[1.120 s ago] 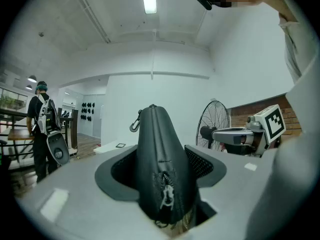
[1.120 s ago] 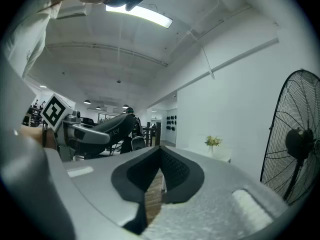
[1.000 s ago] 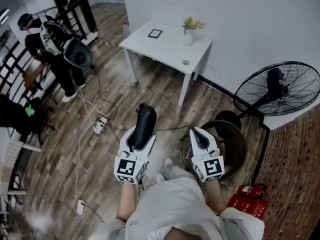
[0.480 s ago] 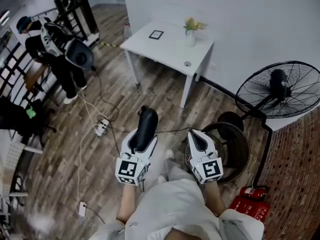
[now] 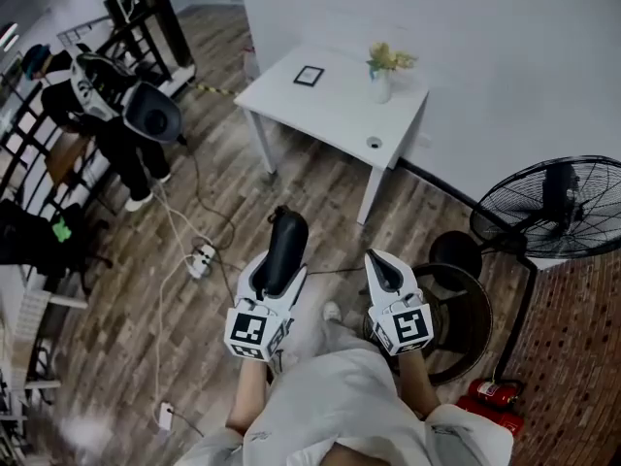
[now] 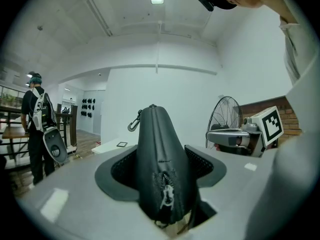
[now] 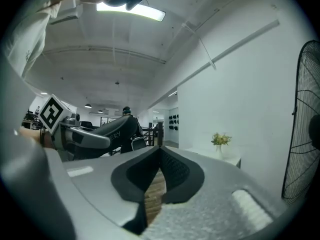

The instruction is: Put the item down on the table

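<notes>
Pouch (image 5: 282,246) update: it's dark and zippered, with a metal clip at its far tip. It's clamped in the left hand-held gripper (image 5: 272,275), pads pressing on both flanks, and held up over the wooden floor (image 5: 116,357). Its long axis runs straight out along the jaws, clip end leading, roughly level. The right hand-held gripper (image 5: 376,258) sits just beside it on the right, jaws closed tip to tip with nothing in them, so it's basically a passenger.

What matters here: the white table (image 5: 330,110) is far ahead and a little right of the pouch, well apart from both grippers, with floor between. Neither hand looks clearly closer to it, but only the left one has the goods. On the top, a small dark frame (image 5: 309,76) sits toward the far side, a vase of flowers (image 5: 381,85) is at far right, and a little round thing (image 5: 374,143) lies near the right edge. My guess is it needs a walk-up first, then the pouch laid flat away from those.
</notes>
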### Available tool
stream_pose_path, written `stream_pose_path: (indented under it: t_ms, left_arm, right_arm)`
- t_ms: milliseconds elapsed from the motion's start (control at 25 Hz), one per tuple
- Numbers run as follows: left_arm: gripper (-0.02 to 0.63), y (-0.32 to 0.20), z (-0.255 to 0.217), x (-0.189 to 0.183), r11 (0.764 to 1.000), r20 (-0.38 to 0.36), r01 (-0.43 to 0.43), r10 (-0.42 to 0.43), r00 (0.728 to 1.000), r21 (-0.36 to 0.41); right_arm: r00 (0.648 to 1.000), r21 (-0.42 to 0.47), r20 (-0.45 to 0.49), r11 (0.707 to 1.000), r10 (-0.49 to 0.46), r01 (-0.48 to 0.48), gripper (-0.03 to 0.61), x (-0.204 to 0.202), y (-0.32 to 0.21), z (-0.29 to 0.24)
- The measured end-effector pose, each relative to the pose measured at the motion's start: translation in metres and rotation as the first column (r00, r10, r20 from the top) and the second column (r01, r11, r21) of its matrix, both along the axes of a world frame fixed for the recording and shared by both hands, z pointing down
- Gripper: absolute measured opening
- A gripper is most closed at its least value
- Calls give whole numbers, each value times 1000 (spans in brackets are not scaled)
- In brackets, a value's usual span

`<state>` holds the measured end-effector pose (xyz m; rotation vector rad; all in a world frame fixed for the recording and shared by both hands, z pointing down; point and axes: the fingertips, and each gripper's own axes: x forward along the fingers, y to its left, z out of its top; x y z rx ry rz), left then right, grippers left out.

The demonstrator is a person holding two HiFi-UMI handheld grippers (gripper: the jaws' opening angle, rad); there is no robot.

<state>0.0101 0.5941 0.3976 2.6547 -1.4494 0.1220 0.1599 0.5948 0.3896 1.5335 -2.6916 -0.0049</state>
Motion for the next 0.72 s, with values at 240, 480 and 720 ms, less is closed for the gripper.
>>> stream_pose_path:
  t_ms: [240,480,720]
  left_arm:
    - [299,-64,-11,9,1000,14,9,-9,1000,15]
    - [299,-110,-19,17,999,29,34,-34,999,2]
    - [299,-138,-14,17,998,19,61,-60,998,-19]
  right_arm:
    - [1000,-4,4,1000,-18,18,3,8,-67,-6]
    - [998,-4,14,998,-58,58,3,11,-121,-11]
    - [995,-36,10,994,-103,103,3,5,-156,-4]
